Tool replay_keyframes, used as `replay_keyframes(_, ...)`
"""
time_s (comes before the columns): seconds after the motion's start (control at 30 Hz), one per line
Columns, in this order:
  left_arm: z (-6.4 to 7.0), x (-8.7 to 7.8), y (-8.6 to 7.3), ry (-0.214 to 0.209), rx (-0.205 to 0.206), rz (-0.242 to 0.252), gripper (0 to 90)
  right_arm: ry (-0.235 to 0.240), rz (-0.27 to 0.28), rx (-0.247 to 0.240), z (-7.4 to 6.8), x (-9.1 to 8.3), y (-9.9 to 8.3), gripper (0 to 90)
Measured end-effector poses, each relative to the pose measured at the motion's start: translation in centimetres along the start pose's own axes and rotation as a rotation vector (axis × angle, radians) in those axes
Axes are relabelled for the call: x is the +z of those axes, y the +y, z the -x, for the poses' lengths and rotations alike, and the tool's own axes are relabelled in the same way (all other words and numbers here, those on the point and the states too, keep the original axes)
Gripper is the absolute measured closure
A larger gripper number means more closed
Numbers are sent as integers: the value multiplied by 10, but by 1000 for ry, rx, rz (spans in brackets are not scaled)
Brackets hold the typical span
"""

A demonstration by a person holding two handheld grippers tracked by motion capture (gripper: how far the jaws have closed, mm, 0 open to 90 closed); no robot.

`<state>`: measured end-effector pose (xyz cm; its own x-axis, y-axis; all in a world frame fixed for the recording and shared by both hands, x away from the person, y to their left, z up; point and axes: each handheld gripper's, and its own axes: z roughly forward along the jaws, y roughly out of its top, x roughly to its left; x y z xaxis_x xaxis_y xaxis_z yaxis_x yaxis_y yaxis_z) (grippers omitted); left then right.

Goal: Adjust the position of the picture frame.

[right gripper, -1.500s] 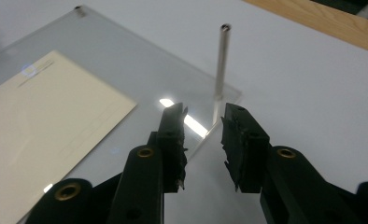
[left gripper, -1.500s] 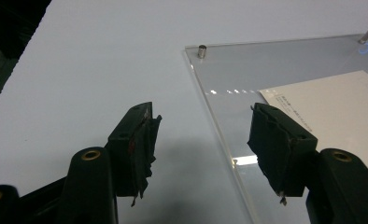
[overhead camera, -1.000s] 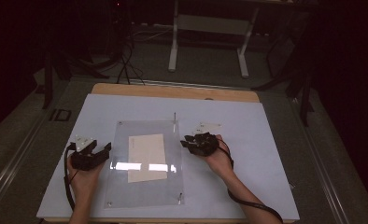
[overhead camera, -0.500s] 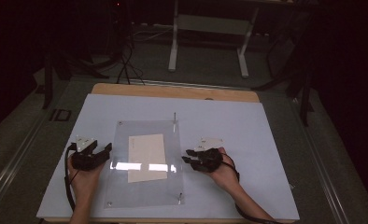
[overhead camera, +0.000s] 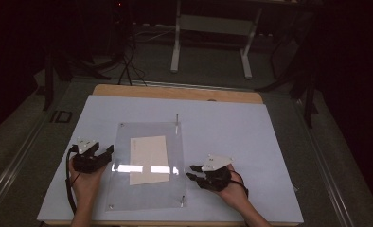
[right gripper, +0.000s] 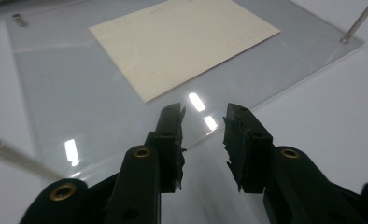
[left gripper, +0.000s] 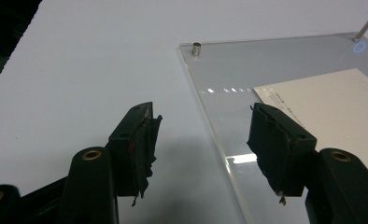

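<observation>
A clear acrylic sheet (overhead camera: 146, 189) lies flat at the middle of the white table (overhead camera: 251, 137), with a cream card (overhead camera: 149, 158) on or under it. Small metal studs (left gripper: 196, 48) mark the sheet's corners, and a thin metal pin (overhead camera: 176, 120) stands at its far right corner. My left gripper (overhead camera: 108, 153) is open at the sheet's left edge, its jaws either side of that edge (left gripper: 203, 116). At the sheet's near right edge my right gripper (overhead camera: 190, 172) points at the rim with a narrower gap and nothing between its fingers (right gripper: 204, 116).
A wooden board strip (overhead camera: 175, 92) runs along the table's far edge. Beyond it on the dark floor are cables (overhead camera: 128, 66) and the legs of a metal stand (overhead camera: 210, 42). A blurred thin rod (right gripper: 18, 161) crosses the lower left of the right gripper view.
My right gripper has drawn back toward the person, from beside the sheet's far right part to its near right edge. The left gripper has stayed put.
</observation>
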<state>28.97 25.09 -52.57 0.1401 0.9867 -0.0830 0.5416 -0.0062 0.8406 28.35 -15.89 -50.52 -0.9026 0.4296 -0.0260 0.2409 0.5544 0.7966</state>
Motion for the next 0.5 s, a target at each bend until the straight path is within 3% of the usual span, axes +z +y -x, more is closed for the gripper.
replay_keyframes(0.43, 1, 1, 0, 0, 6, -5, 406, 66, 6, 10, -16, -11, -19, 689)
replay_keyframes(0.5, 1, 1, 0, 1, 5, -3, 406, 97, -3, 13, -19, -9, -22, 688)
